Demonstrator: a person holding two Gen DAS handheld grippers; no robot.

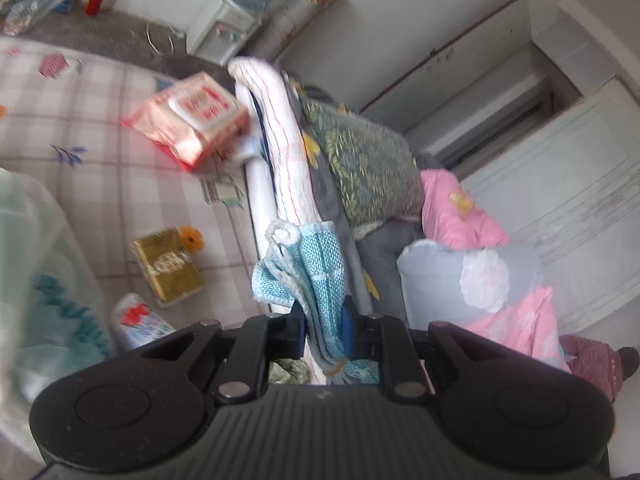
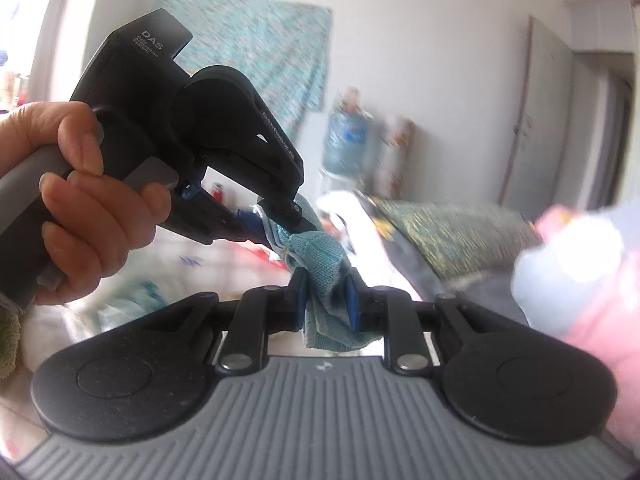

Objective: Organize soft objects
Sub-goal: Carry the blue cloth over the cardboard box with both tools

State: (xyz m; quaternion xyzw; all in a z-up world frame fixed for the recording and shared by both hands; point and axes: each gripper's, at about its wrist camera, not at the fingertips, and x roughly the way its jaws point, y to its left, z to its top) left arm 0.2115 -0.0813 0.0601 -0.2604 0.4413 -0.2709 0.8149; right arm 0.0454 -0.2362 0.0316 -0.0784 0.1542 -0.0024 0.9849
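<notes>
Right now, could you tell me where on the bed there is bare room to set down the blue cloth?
Both grippers, left gripper and right gripper, grip the blue cloth. The checked bedspread is bare between the red packet and the gold box. It is crowded at the folded bedding stack and pink pillows.

- L gripper (image 1: 323, 330): jaws nearly closed, blue pads clamped on teal knit cloth (image 1: 316, 272); cloth bunches above the pads and hangs below them.
- R gripper (image 2: 327, 300): jaws fully closed, pads pinching another part of the same cloth; folds spill out under the fingers.
- Seen from R wrist cam: L gripper comes at the cloth from upper left, nose tilted down, tips just above-left of R gripper's pinch.
- L hand (image 2: 80, 200) wrapped round grey handle, up-left of cloth, fingers curled, thumb on top.
</notes>
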